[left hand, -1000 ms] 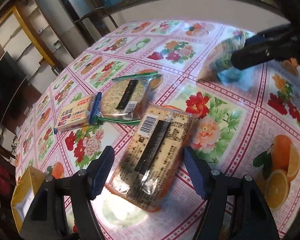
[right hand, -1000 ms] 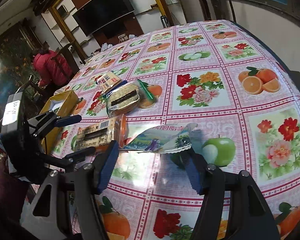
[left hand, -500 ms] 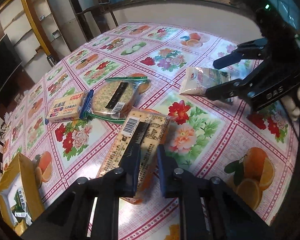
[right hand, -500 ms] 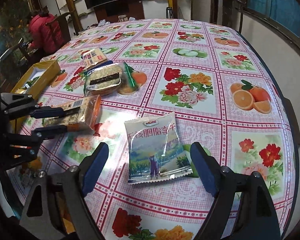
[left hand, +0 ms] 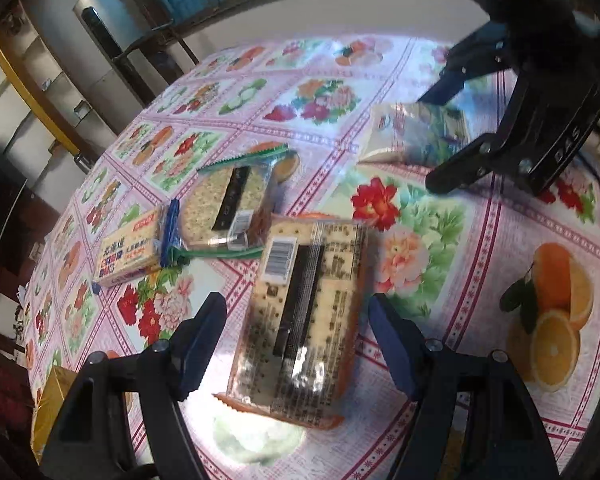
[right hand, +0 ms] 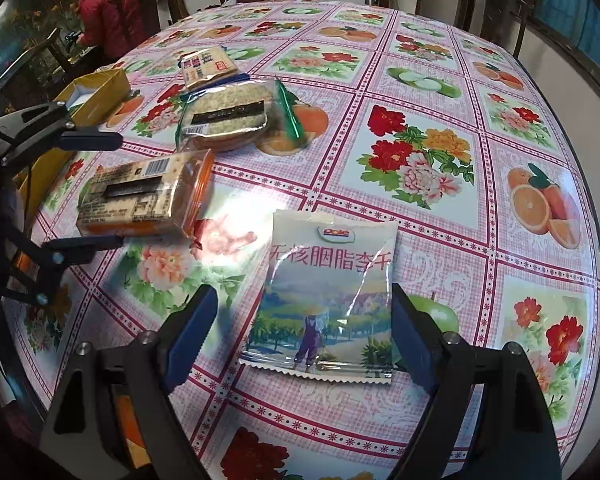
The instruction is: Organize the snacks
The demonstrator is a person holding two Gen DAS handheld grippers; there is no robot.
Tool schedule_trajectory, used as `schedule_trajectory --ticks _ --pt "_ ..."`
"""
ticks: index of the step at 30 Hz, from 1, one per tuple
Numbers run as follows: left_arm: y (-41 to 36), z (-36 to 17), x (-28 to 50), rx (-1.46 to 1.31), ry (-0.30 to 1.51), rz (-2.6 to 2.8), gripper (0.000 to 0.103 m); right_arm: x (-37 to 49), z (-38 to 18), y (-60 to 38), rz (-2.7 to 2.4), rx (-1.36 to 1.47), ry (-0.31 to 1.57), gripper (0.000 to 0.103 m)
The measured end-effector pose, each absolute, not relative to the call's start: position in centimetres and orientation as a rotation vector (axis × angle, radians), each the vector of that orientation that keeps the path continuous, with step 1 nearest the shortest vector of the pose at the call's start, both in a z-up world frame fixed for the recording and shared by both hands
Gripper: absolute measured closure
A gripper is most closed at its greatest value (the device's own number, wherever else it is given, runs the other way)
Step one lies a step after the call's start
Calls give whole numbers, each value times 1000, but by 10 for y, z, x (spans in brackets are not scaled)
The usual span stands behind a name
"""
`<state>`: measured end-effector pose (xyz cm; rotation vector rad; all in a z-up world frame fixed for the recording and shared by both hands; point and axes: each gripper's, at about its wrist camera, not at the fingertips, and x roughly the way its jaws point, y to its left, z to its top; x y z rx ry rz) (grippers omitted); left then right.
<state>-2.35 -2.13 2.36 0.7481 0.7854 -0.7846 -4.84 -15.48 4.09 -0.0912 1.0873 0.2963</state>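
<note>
An orange-edged cracker pack [left hand: 306, 312] lies flat between the fingers of my open left gripper [left hand: 296, 344]; it also shows in the right wrist view [right hand: 144, 198]. A white Dole dried-fruit pouch [right hand: 332, 296] lies flat between the fingers of my open right gripper [right hand: 302, 330], not held; it also shows in the left wrist view [left hand: 416, 136]. A green-edged cracker pack [left hand: 232, 204] and a small yellow biscuit pack [left hand: 130, 246] lie farther off, touching each other.
A yellow cardboard box [right hand: 96, 94] stands at the table's left side; it also shows in the left wrist view [left hand: 50, 412]. A flowered tablecloth [right hand: 420, 128] covers the round table. A person in red [right hand: 108, 12] sits behind, with chairs around.
My left gripper was shut half a second ago and is now open around the orange-edged cracker pack. My right gripper has moved closer over the Dole pouch, which lies released on the table.
</note>
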Motion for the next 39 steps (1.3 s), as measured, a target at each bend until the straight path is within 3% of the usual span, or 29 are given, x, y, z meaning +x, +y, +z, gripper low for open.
schedule_trajectory --ticks 3,13,21,29,39 --pt "-18 24 -7 590 923 -800 45 -47 42 -156 288 -114 1093 36" --pt "3 28 -36 452 923 -678 49 -52 48 -168 295 -27 1060 59" --pt "72 72 -65 224 835 -586 50 -70 57 -171 298 50 1008 62" --pt "171 115 -62 72 751 -359 50 -79 115 -111 468 70 899 62" --pt "276 107 -24 -73 750 -130 50 -28 134 12 685 110 899 61"
